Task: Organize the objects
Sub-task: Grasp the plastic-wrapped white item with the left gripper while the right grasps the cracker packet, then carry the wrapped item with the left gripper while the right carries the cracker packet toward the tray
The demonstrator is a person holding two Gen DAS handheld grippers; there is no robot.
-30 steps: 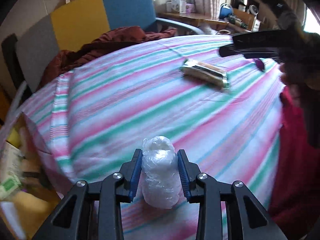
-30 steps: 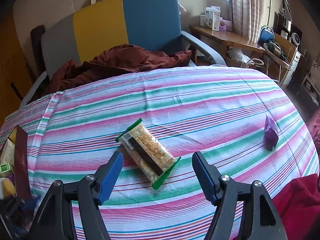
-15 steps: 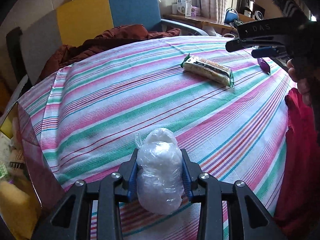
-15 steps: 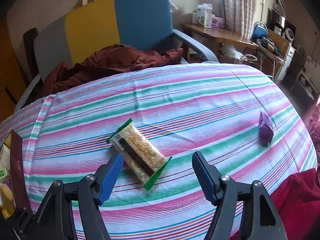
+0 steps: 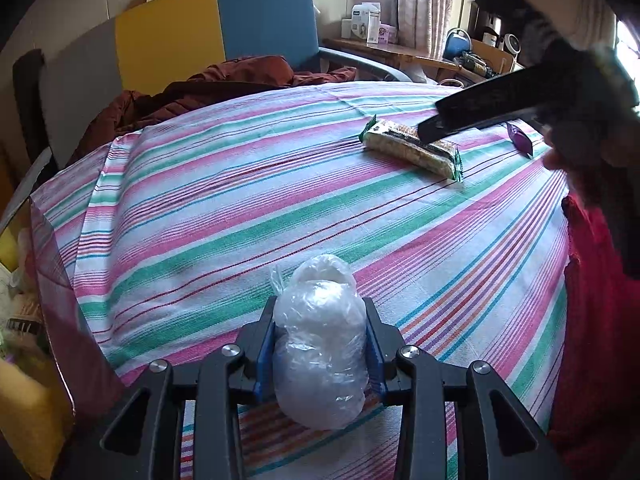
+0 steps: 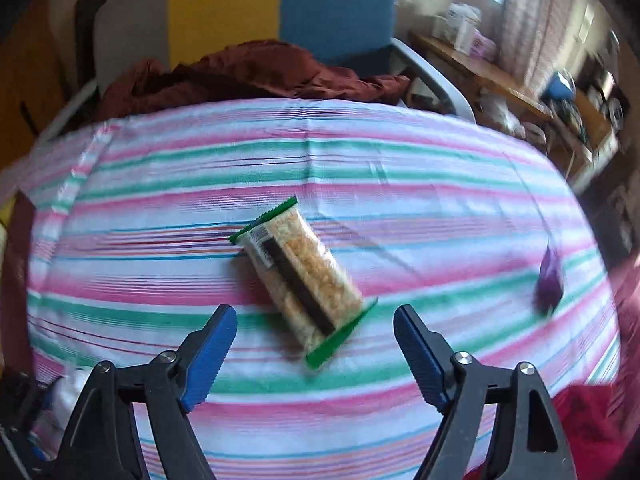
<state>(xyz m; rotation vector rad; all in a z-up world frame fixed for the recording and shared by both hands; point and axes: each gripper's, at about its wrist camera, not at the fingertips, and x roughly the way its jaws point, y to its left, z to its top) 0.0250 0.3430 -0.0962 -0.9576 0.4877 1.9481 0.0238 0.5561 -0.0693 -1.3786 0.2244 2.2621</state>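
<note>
My left gripper (image 5: 319, 346) is shut on a white lump wrapped in clear plastic (image 5: 320, 344), held just above the near edge of the striped tablecloth (image 5: 224, 216). A cracker pack with green ends (image 6: 298, 278) lies at an angle in the middle of the cloth. My right gripper (image 6: 316, 348) hovers over its near end, jaws opening wide with nothing pressed between the blue pads. In the left wrist view the right gripper's black arm (image 5: 500, 106) crosses above the cracker pack (image 5: 412, 148). A small purple packet (image 6: 549, 280) lies to the right.
A chair with grey, yellow and blue panels (image 5: 168, 40) stands behind the table with a dark red garment (image 5: 224, 88) heaped on it. A box of assorted items (image 5: 20, 320) sits off the table's left edge. Red fabric (image 5: 592, 340) lies at the right.
The right gripper has dropped closer to the cracker pack and its jaws have spread wider. The left gripper keeps hold of the plastic-wrapped lump with little movement.
</note>
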